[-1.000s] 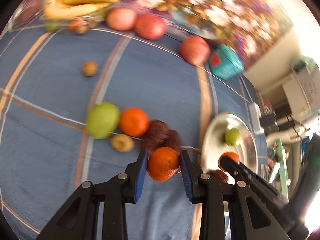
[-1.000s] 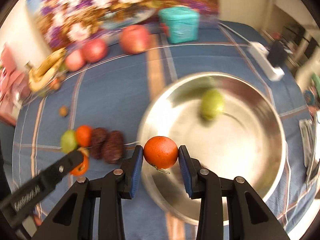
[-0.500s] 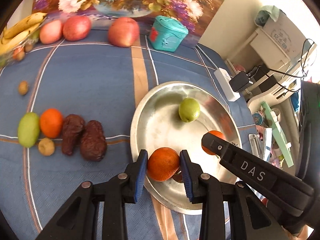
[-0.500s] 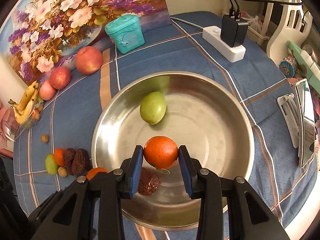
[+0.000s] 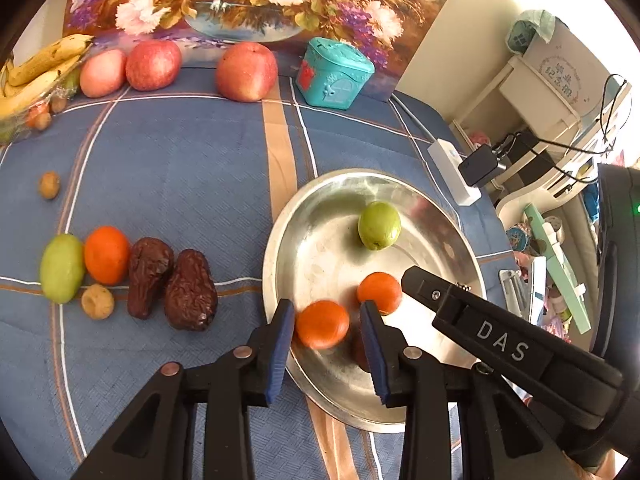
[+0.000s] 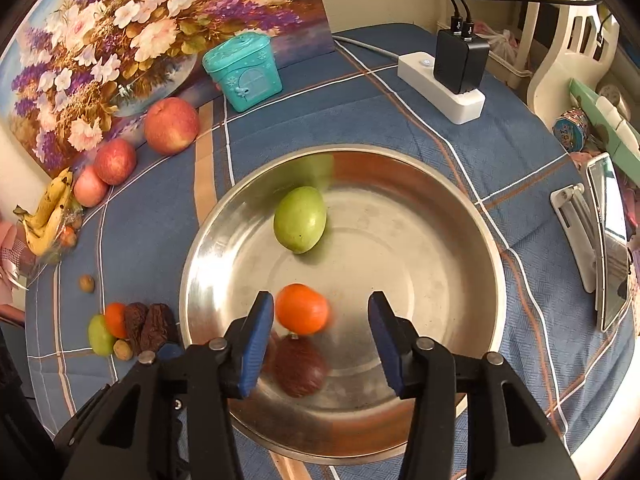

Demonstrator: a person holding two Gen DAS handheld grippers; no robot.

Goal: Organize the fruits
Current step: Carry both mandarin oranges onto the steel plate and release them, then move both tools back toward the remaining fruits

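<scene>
On the blue cloth, both grippers, left gripper [image 5: 327, 334] and right gripper [image 6: 320, 330], are opening, an orange [image 6: 302, 309] loose between each.

The bowl [image 6: 460, 200] sits on the tablecloth [image 5: 180, 160] — a pear [image 6: 300, 224] toward its far side, two oranges nearer. Left of it lie dates [image 5: 172, 280]; apples [image 5: 246, 70] line the back.

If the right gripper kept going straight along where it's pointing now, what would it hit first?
Most likely the orange that sits between the right gripper's opening jaws, no longer pinched. Just past it lies the floor of the steel bowl, with a dark date close by. Depth is hard to judge.
</scene>
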